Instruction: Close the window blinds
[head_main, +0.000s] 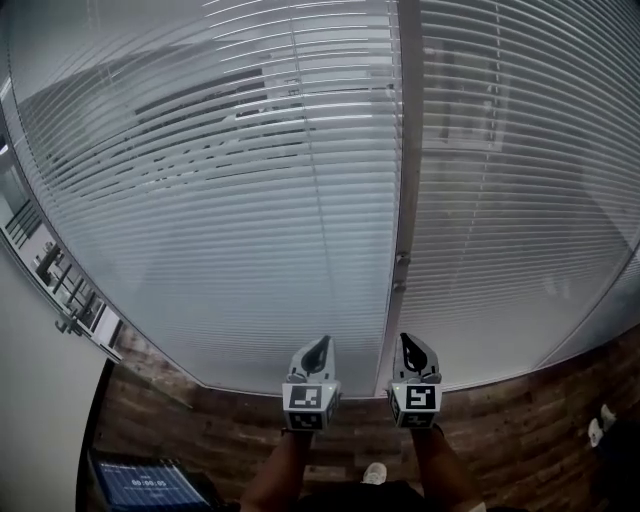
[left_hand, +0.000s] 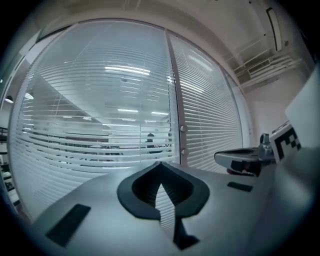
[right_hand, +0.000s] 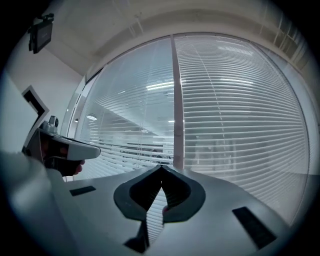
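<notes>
left gripper (left_hand: 160, 165): jaws closed, tips meeting, nothing between the pads. Points level at the glazing.
right gripper (right_hand: 161, 168): jaws closed tip to tip, empty. Level, side by side with the left one but not touching it.
left white horizontal-slat window blind (head_main: 220, 200): straight ahead of the left jaws and apart from them. Slats are tilted partly open, so ceiling lights and a room show through.
right white horizontal-slat window blind (head_main: 520, 180): ahead and to the right of the right jaws, not touched. Slats lie close to shut and little shows through.
grey vertical frame post (head_main: 406, 180): between the two blinds, ahead of the gap between the two jaw pairs and nearer the right pair.
small round knobs (head_main: 401, 259): two on the post, one above the other, ahead of the jaw tips.
brown wood-plank floor (head_main: 230, 430): below both jaw pairs, running to the foot of the glazing.
white shoe (head_main: 375, 472): on the floor behind the jaws, between the two forearms.
dark screen with pale text (head_main: 150, 487): low and to the left, behind the left jaws.
</notes>
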